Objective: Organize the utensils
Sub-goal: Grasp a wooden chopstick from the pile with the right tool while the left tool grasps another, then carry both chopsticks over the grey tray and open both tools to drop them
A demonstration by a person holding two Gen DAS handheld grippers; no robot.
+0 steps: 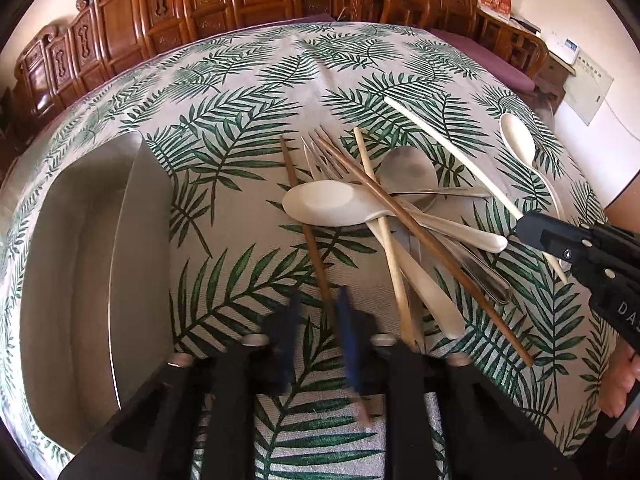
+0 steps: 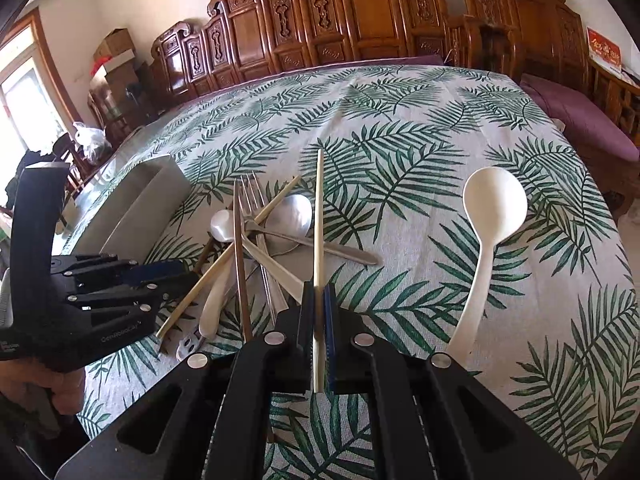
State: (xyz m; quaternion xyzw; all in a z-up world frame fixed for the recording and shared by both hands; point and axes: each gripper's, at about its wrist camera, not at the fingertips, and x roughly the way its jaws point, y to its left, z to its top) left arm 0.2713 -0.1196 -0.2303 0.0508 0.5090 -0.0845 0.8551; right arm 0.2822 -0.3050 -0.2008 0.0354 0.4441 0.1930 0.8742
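A pile of utensils lies on the leaf-print tablecloth: a metal fork (image 1: 326, 160), a metal spoon (image 1: 408, 172), white spoons (image 1: 320, 202), a pale chopstick (image 1: 384, 232) and brown chopsticks (image 1: 420, 240). My left gripper (image 1: 320, 320) has its jaws a little apart around a brown chopstick (image 1: 304, 220); motion blur hides whether they clamp it. My right gripper (image 2: 319, 300) is shut on a cream chopstick (image 2: 319, 216), which also shows in the left wrist view (image 1: 452, 152). A lone white spoon (image 2: 490, 216) lies to the right.
A grey metal tray (image 1: 92, 240) stands at the left of the table, also seen in the right wrist view (image 2: 148, 204). Carved wooden chairs (image 2: 360, 12) line the far side. A purple cushioned bench (image 2: 580, 120) stands at the right.
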